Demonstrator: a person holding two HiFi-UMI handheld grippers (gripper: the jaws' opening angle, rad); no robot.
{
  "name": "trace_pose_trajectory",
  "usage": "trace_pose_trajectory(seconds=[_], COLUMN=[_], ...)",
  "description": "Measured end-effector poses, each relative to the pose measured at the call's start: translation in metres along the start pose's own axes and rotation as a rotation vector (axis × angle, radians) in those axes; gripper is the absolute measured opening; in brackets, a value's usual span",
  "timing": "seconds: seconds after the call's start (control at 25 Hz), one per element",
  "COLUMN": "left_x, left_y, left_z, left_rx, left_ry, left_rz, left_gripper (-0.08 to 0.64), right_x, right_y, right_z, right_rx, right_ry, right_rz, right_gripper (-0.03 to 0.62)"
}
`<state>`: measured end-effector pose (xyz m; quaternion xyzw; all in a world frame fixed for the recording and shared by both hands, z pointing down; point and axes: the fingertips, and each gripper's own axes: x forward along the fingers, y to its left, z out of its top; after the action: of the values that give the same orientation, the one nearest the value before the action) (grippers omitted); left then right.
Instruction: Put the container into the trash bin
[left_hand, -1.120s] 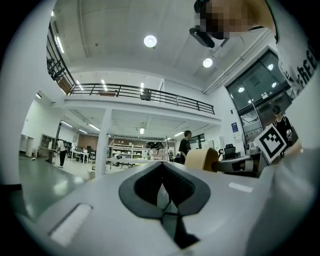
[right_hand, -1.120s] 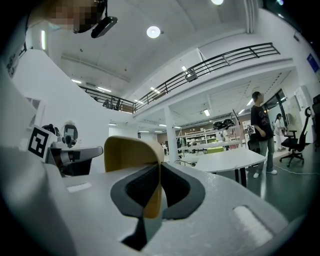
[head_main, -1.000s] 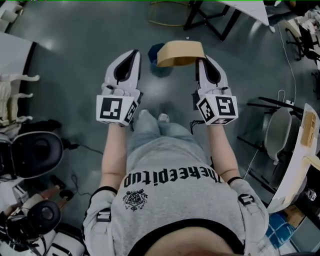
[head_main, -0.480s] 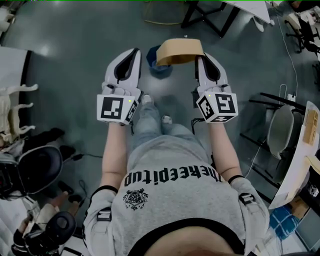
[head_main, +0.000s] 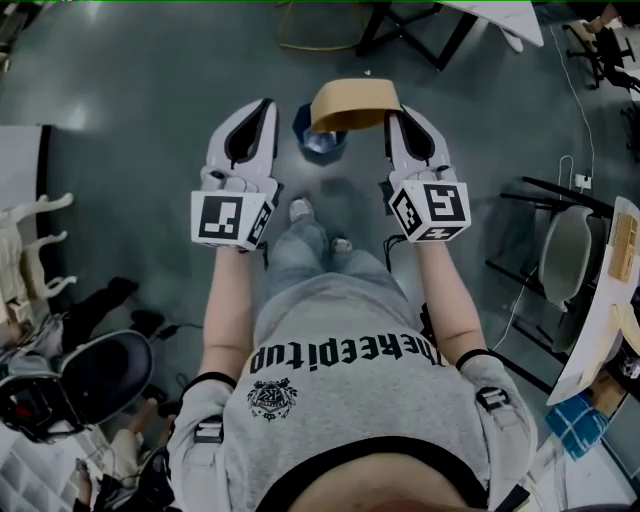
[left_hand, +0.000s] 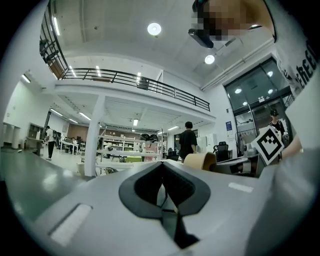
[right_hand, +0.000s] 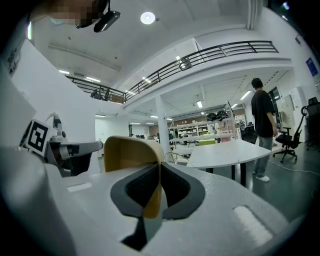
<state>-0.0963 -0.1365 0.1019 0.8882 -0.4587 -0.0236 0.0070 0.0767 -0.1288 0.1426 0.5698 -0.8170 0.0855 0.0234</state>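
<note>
The right gripper has its fingers clamped on one wall of the tan, oval paper container. The container is held in the air and juts leftward from them, its long axis crosswise. The left gripper has its fingers closed on nothing. The small blue trash bin stands on the grey floor under the container's left end, between the grippers, so a slight leftward carry and lowering should suffice.
</note>
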Motion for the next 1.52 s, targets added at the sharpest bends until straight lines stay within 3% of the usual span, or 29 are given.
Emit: trace_pose_trajectory(seconds=[0.28, 0.92, 1.32, 1.52], left_x=[0.025, 0.044, 0.046, 0.047], left_y=[0.021, 0.04, 0.054, 0.061], left_z=[-0.022, -0.084, -0.113, -0.124], left_rx=[0.001, -0.04, -0.084, -0.065], left_ry=[0.046, 0.15, 0.134, 0.125], left_rz=[-0.07, -0.15, -0.162, -0.168], left_gripper=[0.018, 0.018, 0.018, 0.018], right_x=[0.036, 0.075, 0.092, 0.098], right_y=[-0.005, -0.023, -0.026, -0.022], right_z=[-0.023, -0.103, -0.15, -0.172], right_rx=[0.029, 0.105, 0.089, 0.081], right_ry=[0.058, 0.207, 0.298, 0.337], right_rz=[-0.043, -0.138, -0.162, -0.162], right_gripper=[0.015, 0.015, 0.015, 0.015])
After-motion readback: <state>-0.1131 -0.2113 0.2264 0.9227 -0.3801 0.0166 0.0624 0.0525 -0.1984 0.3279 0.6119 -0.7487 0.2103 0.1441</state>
